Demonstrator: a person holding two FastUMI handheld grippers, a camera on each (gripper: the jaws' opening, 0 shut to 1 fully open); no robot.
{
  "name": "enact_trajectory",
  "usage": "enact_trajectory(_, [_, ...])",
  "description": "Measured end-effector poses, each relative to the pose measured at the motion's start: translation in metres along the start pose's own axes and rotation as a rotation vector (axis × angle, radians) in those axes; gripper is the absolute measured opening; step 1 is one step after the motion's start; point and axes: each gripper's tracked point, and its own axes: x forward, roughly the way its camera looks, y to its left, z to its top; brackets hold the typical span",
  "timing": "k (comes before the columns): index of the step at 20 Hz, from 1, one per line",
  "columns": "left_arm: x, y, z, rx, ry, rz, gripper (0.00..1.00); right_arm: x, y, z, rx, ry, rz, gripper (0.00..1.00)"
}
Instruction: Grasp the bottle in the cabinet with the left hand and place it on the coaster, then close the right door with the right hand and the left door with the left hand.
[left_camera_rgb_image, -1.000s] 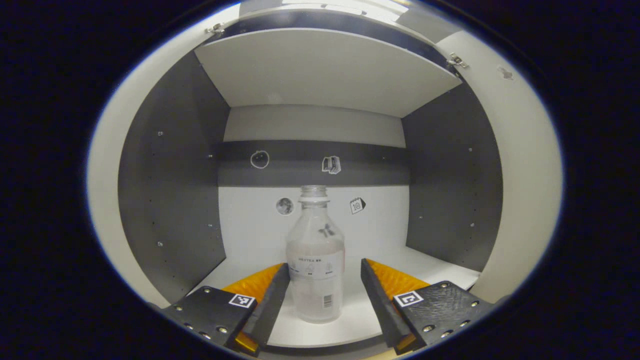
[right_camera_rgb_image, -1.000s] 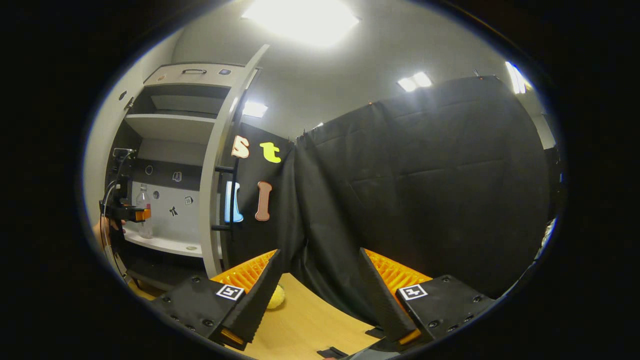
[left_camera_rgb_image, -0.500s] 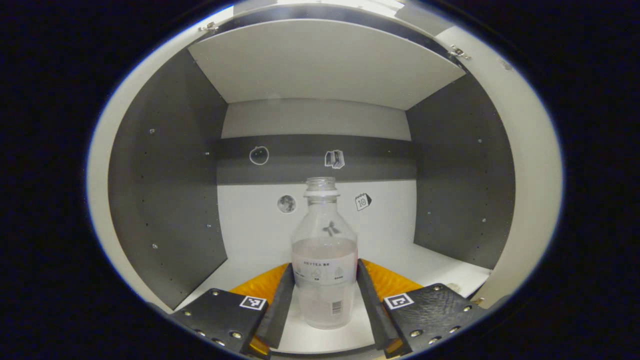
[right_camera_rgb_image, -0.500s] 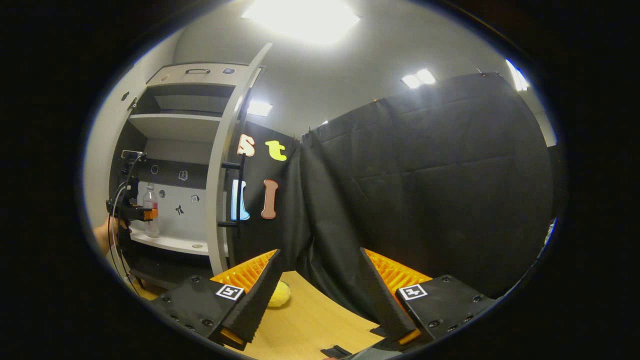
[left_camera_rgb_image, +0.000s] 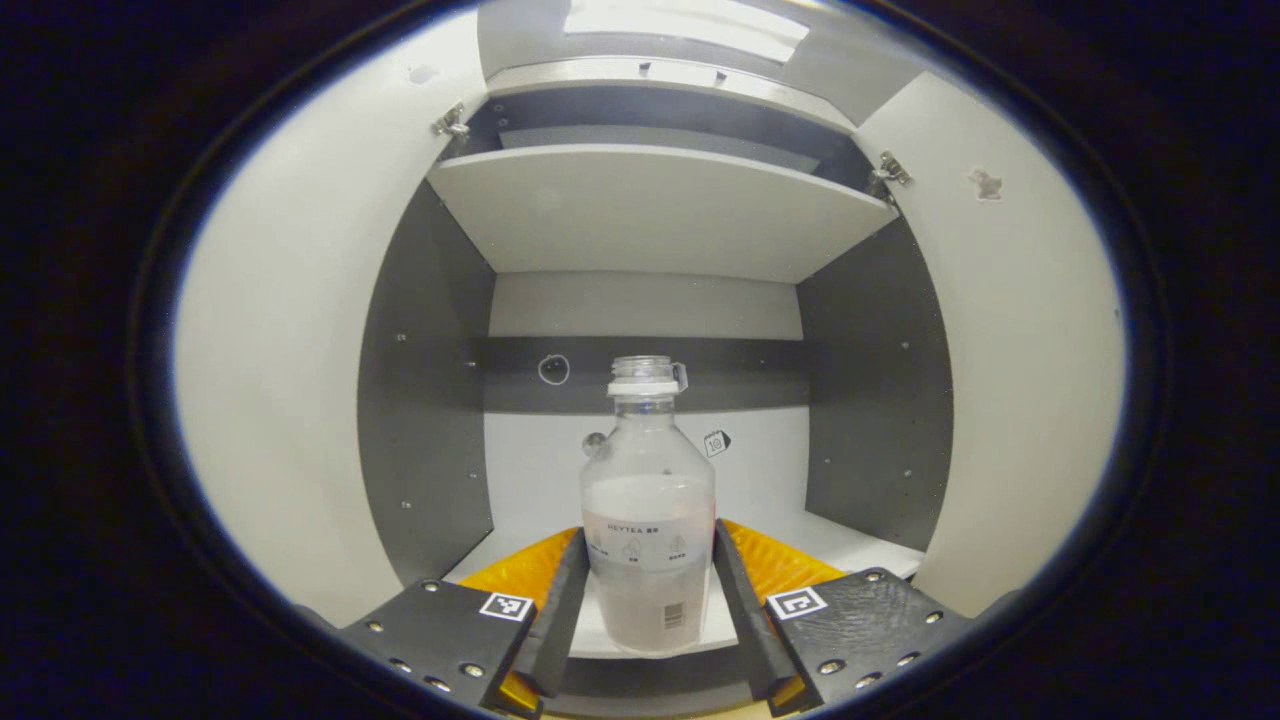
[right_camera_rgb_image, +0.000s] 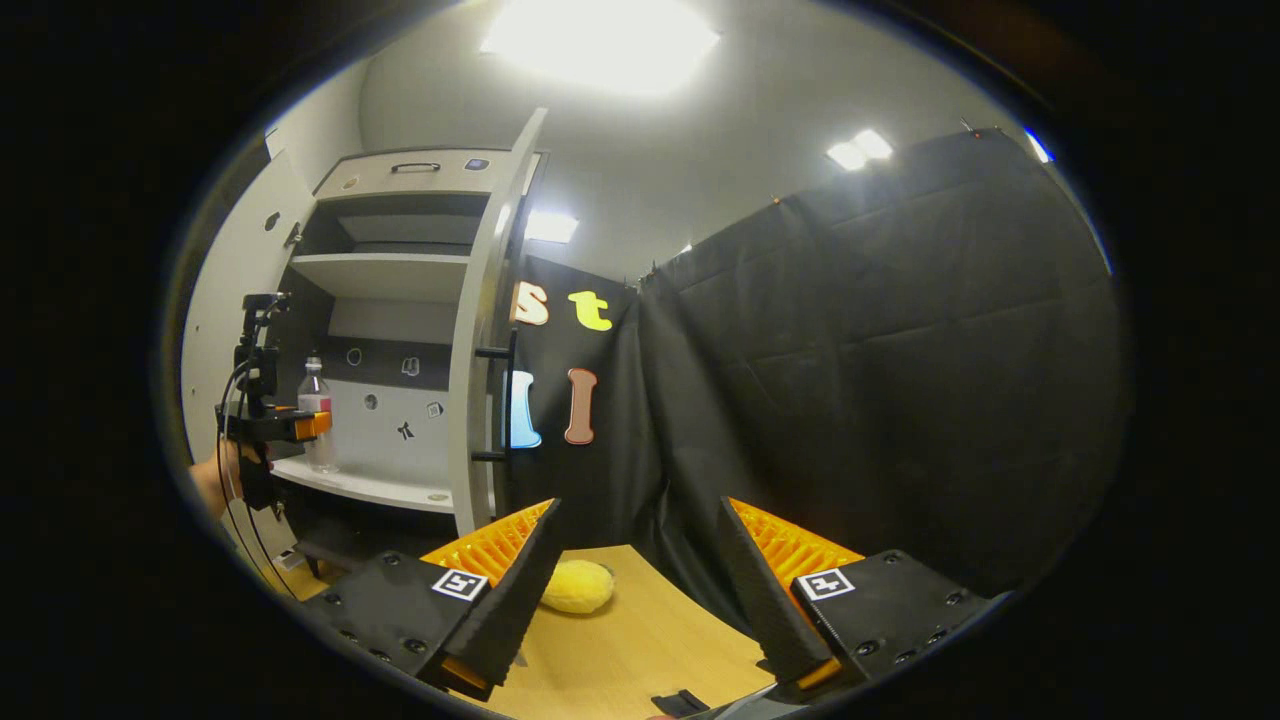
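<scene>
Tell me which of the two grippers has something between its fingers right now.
The left gripper: its fingers press both sides of the bottle at the cabinet shelf. The right gripper hangs open over the wooden table.

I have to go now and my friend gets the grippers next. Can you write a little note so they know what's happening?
Left gripper: shut on the bottle, at the front edge of the cabinet's lower shelf.
Right gripper: open, holding nothing, above the wooden table.
Both cabinet doors are open: left door, right door.
Done: bottle grasped.
Left: set the bottle on the coaster, close the right door with the right gripper, then the left door with the left gripper.
</scene>
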Motion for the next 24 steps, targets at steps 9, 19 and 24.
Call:
enact_trajectory(9, [-0.061, -0.007, -0.014, -0.038, 0.011, 0.002, 0.7, -0.024, -0.009, -0.005, 0.009, 0.021, 0.097, 0.94])
enact_trajectory(19, [-0.135, -0.037, -0.063, -0.051, 0.03, -0.061, 0.7, -0.051, -0.016, -0.016, -0.004, 0.051, 0.172, 0.94])
enact_trajectory(24, [-0.167, -0.05, -0.111, -0.046, 0.085, -0.083, 0.7, -0.059, -0.021, -0.026, -0.018, 0.078, 0.192, 0.96])
